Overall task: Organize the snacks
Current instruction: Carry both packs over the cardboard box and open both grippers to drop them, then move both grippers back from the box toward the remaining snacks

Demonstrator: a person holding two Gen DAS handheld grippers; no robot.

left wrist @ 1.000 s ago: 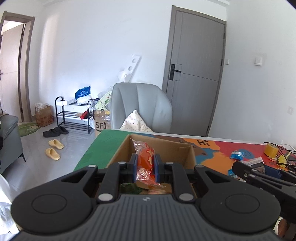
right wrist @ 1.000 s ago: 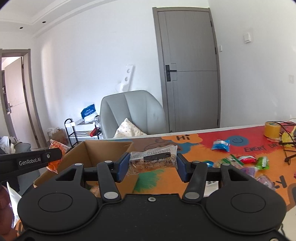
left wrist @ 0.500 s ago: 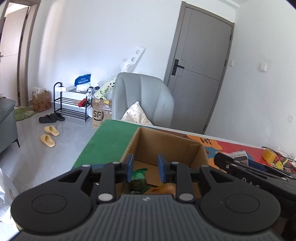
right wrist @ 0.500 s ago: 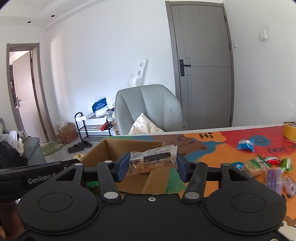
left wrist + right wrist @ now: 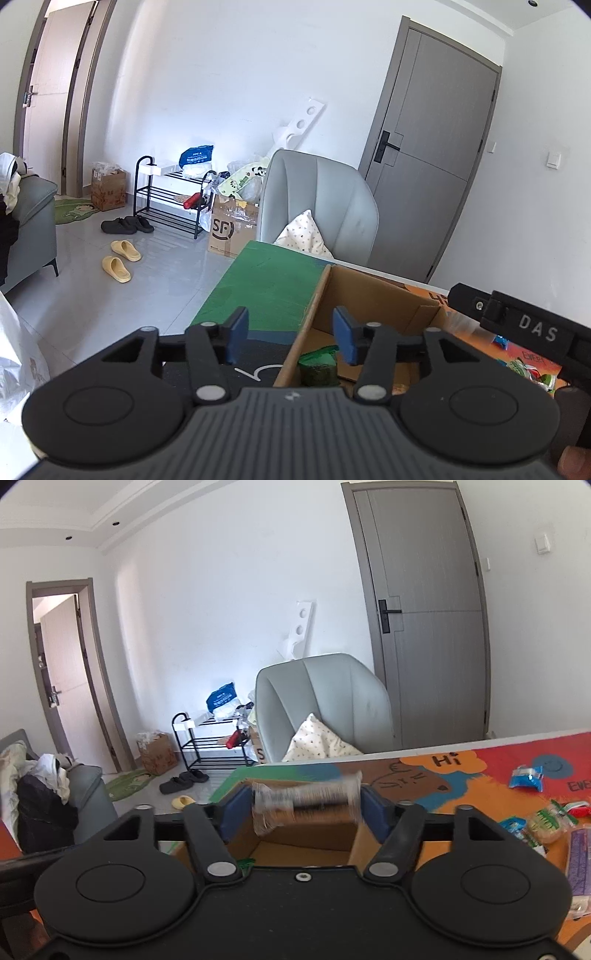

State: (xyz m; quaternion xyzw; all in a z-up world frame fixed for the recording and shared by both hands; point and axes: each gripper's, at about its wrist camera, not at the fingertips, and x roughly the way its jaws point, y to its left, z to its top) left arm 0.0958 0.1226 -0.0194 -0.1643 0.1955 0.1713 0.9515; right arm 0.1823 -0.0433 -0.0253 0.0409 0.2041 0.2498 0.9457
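An open cardboard box [image 5: 373, 299] stands on the colourful mat, with a green packet [image 5: 319, 369] lying inside. My left gripper [image 5: 291, 339] hovers over the box's left wall. Its jaws are opening and nothing is between the blue pads. My right gripper [image 5: 304, 808] hangs above the same box [image 5: 306, 836], and its jaws are opening too. A clear-wrapped snack bar [image 5: 306, 801] lies crosswise between them. It is smeared by motion and looks loose from the pads.
Several loose snack packets lie on the mat to the right, among them a blue one [image 5: 526, 777] and green-white ones [image 5: 546, 819]. A grey chair [image 5: 321, 199] with a cushion stands behind the table. The right tool's black housing [image 5: 517, 325] reaches in beside the box.
The left gripper let go of the orange packet, which dropped into the box, then widened and slid left. The right gripper came over the box and spread; its snack bar is now blurred.
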